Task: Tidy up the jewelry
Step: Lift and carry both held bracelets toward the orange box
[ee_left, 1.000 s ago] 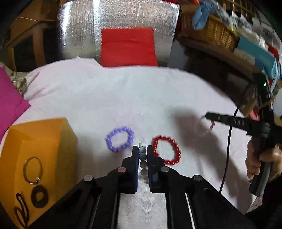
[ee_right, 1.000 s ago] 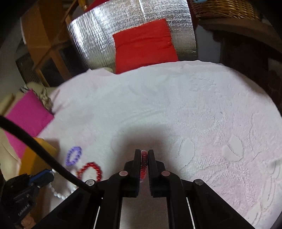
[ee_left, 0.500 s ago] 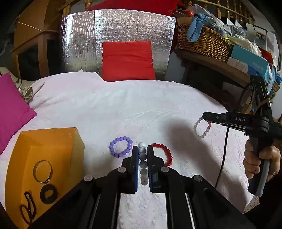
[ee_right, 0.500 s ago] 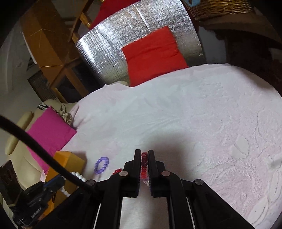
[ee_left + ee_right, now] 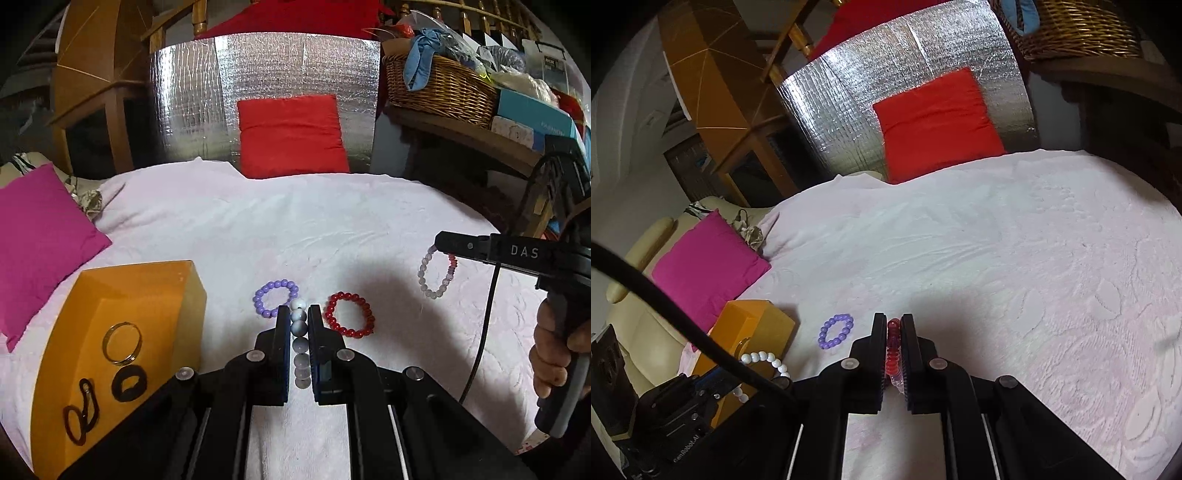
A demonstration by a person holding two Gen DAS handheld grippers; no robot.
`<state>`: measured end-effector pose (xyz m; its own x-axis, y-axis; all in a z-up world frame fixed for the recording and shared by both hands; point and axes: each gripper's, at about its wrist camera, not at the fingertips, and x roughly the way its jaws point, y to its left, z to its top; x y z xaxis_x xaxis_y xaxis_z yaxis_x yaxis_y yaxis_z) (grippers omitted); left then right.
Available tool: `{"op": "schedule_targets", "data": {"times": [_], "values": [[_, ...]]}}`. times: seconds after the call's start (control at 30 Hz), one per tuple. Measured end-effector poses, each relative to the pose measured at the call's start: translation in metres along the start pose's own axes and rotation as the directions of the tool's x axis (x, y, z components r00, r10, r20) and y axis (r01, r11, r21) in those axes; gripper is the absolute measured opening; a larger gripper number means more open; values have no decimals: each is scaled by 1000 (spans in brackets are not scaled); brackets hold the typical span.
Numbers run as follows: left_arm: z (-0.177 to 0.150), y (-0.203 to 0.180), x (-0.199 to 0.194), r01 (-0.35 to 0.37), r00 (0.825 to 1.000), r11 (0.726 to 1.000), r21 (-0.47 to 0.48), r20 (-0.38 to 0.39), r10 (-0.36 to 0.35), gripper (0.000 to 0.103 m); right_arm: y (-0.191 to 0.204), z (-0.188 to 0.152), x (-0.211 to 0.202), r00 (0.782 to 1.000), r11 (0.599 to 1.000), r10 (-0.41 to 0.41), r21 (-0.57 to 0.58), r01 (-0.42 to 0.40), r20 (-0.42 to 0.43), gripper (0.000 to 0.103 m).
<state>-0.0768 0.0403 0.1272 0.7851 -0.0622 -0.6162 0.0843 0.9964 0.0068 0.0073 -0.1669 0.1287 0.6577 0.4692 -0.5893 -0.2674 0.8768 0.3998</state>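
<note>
Left wrist view: left gripper (image 5: 299, 317) jaws are clamping a white pearl bracelet (image 5: 300, 341), right gripper (image 5: 443, 245) jaws are pinching a pink-grey bracelet (image 5: 436, 275) above the bed (image 5: 295, 229), probably bound for the near-left orange box (image 5: 122, 295).

bracelets (image 5: 276, 298): 4 | cushions (image 5: 291, 136): 2 | orange box (image 5: 122, 295): 1 | grippers (image 5: 299, 321): 2

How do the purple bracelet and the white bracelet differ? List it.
1. The purple bracelet lies flat on the cloth, untouched; the white bracelet is pinched in the shut left gripper, off the cloth.
2. The purple bracelet's beads look smaller than the white bracelet's.
Both are round-bead loops.
</note>
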Motion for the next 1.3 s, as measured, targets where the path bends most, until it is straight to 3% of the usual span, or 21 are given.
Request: {"op": "schedule_targets", "data": {"times": [0.23,0.67,0.93,1.3], "values": [[-8,1,-2,-55,998,998,0,-12,55,9,10,-7,-7,1000,1000,7,-24,-7,6,8],[-13,0,-1,-88,996,996,-9,-16,88,9,28,-17,-18,1000,997,14,-72,-14,-4,8],[-17,2,0,-124,992,992,-1,-15,124,9,21,-39,-31,999,999,51,5,-51,-3,8],[-16,17,-11,-181,983,983,-20,23,181,10,45,-32,-12,988,987,155,45,-154,-18,8]]}}
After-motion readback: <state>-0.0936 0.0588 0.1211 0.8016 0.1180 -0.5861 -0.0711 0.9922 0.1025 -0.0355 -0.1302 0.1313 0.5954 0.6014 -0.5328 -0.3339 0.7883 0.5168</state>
